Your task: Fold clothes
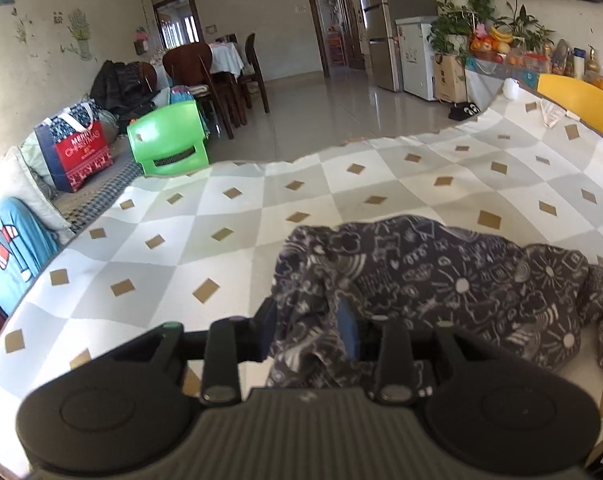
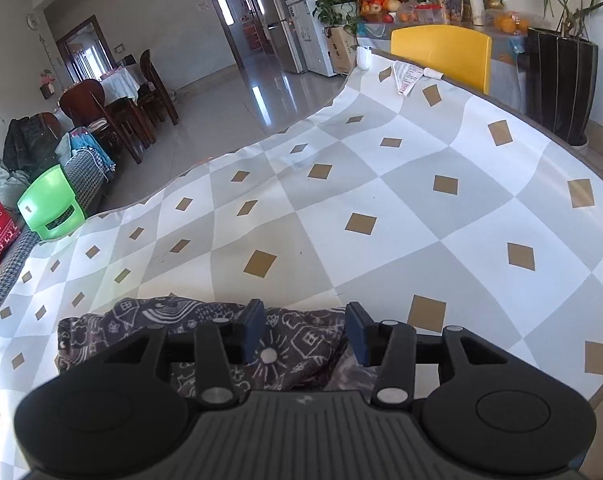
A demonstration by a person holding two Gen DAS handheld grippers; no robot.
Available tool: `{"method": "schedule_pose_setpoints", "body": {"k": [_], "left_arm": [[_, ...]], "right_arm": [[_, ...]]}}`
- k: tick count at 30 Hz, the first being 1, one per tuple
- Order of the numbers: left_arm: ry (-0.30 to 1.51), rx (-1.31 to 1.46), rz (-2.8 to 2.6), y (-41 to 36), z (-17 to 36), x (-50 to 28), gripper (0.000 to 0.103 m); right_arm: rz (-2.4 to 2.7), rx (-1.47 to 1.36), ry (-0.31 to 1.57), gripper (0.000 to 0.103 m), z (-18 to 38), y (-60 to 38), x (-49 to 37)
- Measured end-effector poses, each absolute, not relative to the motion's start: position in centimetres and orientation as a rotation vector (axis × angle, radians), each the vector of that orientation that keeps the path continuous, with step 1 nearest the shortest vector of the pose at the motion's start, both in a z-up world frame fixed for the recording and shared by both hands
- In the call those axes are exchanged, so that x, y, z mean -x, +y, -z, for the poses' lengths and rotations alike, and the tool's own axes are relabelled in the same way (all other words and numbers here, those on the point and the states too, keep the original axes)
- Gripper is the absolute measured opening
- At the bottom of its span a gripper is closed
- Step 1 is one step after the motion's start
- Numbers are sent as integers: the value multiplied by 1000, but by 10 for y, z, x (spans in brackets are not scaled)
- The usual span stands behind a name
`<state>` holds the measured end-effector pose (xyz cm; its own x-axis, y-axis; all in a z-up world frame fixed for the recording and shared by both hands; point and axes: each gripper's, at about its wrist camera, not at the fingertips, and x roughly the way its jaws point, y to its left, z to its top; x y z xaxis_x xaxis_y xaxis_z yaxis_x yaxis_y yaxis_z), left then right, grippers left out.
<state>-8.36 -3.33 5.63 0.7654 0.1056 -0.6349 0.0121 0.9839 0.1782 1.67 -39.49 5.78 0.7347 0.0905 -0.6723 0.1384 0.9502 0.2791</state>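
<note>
Dark doodle-print garment (image 1: 441,280) lies bunched at the near edge of the worktop (image 1: 221,216), which wears a grey-white diamond cloth. Wide bare cloth beyond it, out to the far edge; yellow chair (image 2: 441,56) against the far side, a white printed paper (image 2: 407,76) by it. Left tool (image 1: 311,326) tilted down, jaws part-open, a fabric fold bunched between the pads, no clear pinch. Right tool (image 2: 305,332) tilted down over the garment's right end, jaws part-open, pads clear of the cloth.
</note>
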Motion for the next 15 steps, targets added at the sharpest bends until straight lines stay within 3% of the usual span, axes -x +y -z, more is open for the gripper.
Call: {"method": "schedule_pose_setpoints", "body": {"k": [4,6,12,15], "left_arm": [[765,-160,-34,-34,-29,80,51],[788,-165,-36,-34,-20,77,71],[809,-155,-49,-33,-7,72,100],[827,-146,-51,-32,-2,68,102]], "right_arm": [[-90,-311,796,49,-49,-381,-22],[-161,-294,842,49,-42,-369,-25],[-340,-179,918,49,-16,-326,-24],[-401,-112,942,50,-4,-307,-21]]}}
